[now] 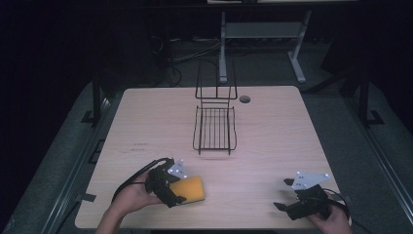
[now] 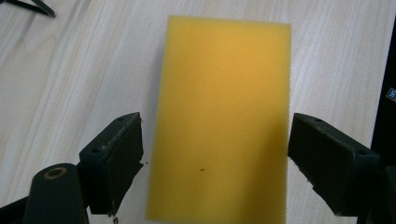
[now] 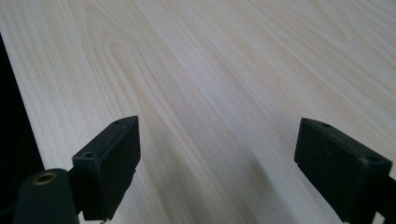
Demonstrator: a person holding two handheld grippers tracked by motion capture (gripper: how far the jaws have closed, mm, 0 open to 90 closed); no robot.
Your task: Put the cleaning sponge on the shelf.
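The left hand-held gripper (image 1: 176, 194) sits low over the pale wood-grain table (image 1: 272, 136), its jaws spread apart with a flat yellow rectangular foam sponge (image 1: 189, 189) lying between them. In the left gripper view the sponge (image 2: 222, 121) reaches forward well past the jaw tips, flat on the table (image 2: 84, 79); both jaw pads stand just beside its long edges, and I cannot tell whether either pad is touching it. The person's left hand (image 1: 130, 199) grips the body of this hand-held gripper from behind.

The right hand-held gripper (image 1: 283, 206) is held in the person's right hand (image 1: 333, 220), well apart from the left one, near the table's front edge. Its jaws are also wide apart, with bare wood (image 3: 219, 88) between and ahead of them.

Beyond the left hand-held gripper, farther across the table, stands a black wire rack (image 1: 215, 127) with an upright wire back. A small round grey grommet (image 1: 244, 99) sits just beside the rack's far end.
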